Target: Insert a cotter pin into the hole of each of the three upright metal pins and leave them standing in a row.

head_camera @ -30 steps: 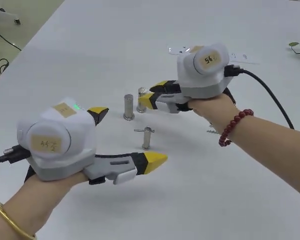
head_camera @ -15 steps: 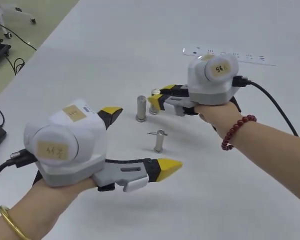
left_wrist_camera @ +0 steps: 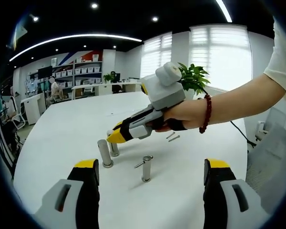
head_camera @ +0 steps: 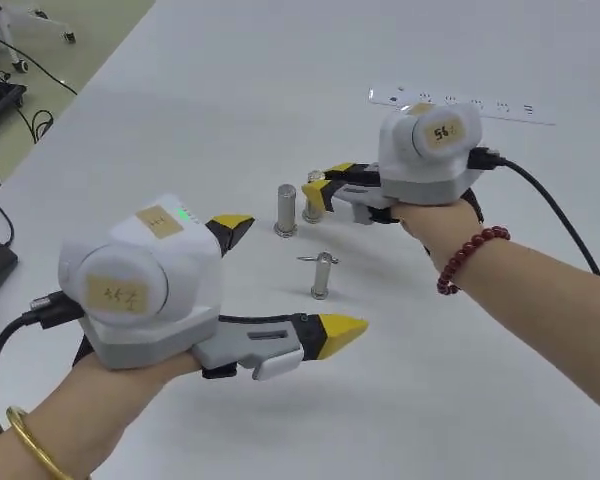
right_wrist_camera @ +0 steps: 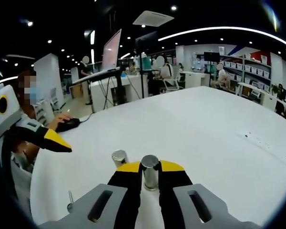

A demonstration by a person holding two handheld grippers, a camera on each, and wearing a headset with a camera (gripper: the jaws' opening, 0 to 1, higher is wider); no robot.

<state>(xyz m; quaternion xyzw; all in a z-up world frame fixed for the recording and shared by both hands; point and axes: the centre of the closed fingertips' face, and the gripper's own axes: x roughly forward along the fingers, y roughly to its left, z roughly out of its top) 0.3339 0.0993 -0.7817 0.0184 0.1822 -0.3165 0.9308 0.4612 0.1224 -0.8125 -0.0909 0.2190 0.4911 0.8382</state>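
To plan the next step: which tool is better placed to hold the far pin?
Right. The right tool has its jaws closed on the far pin; the left tool is open and holds nothing.

A white table point(head_camera: 210, 90) spreads across the head view, with a white power strip point(head_camera: 462, 104) lying on it at about one o'clock and dark cables point(head_camera: 25, 75) trailing over the greenish floor point(head_camera: 100, 25) at ten o'clock. In the left gripper view a potted plant point(left_wrist_camera: 193, 78) stands at one o'clock before bright windows point(left_wrist_camera: 219, 47), and shelves point(left_wrist_camera: 78, 71) line the far wall at ten o'clock. In the right gripper view a monitor point(right_wrist_camera: 112, 50) rises at eleven o'clock, a dark mouse point(right_wrist_camera: 69, 125) lies at nine o'clock, and people point(right_wrist_camera: 166, 71) sit at desks near twelve.
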